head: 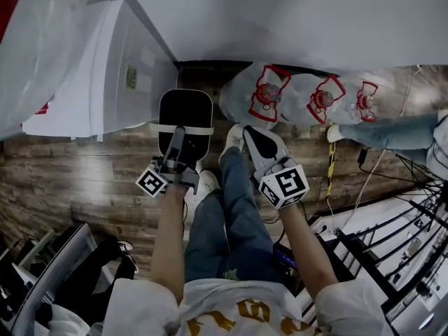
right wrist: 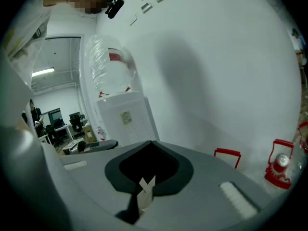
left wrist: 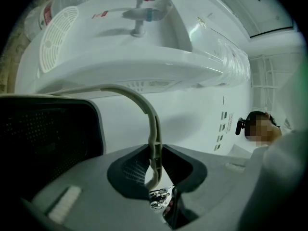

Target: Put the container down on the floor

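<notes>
Between the left gripper's (left wrist: pixel 155 159) clamped fingers (left wrist: pixel 129 170) runs the container's (head: pixel 185 110) handle (left wrist: pixel 153 129) — right gripper's (right wrist: pixel 150 144) fingers closed, empty.

1. A dark wood-plank floor (head: pixel 70 180) is seen underfoot.
2. It is bounded by a plain white wall (head: pixel 294 12).
3. A white water dispenser (head: pixel 98 68) is set against the wall.
4. Office desks (right wrist: pixel 57 129) are glimpsed beyond.
</notes>
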Demonstrator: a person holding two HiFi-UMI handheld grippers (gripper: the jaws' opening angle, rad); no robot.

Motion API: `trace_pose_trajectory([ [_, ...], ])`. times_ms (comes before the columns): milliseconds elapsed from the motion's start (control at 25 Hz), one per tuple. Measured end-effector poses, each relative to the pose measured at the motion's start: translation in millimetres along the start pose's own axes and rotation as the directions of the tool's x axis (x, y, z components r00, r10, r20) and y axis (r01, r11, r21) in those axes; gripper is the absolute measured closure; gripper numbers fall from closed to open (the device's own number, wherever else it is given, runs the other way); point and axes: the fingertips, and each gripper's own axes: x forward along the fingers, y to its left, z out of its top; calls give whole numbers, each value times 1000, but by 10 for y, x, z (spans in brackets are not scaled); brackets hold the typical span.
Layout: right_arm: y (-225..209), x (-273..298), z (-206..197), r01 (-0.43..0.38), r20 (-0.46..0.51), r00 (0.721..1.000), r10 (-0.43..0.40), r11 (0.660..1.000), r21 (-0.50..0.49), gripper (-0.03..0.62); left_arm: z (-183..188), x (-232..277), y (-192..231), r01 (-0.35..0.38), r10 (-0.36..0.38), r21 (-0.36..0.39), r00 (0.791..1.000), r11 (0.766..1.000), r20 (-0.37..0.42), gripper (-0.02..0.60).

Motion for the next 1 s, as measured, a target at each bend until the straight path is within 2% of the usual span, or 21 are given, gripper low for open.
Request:
trace_pose_trajectory([
  [280,-114,244,-594,-22,-66,998,23,1000,13,569,-44,27,697,-33,34,-21,999,999,13,511],
  [640,-242,536,-1133,-56,-125,990,58,998,21,569,-90,90,1531,-89,91,-47,995,995,38,511],
  [1000,-497,659,-1655,-42,-176,983,49,998,42,569,-71,136,2476,-161,167,-74,983,984,79,515],
])
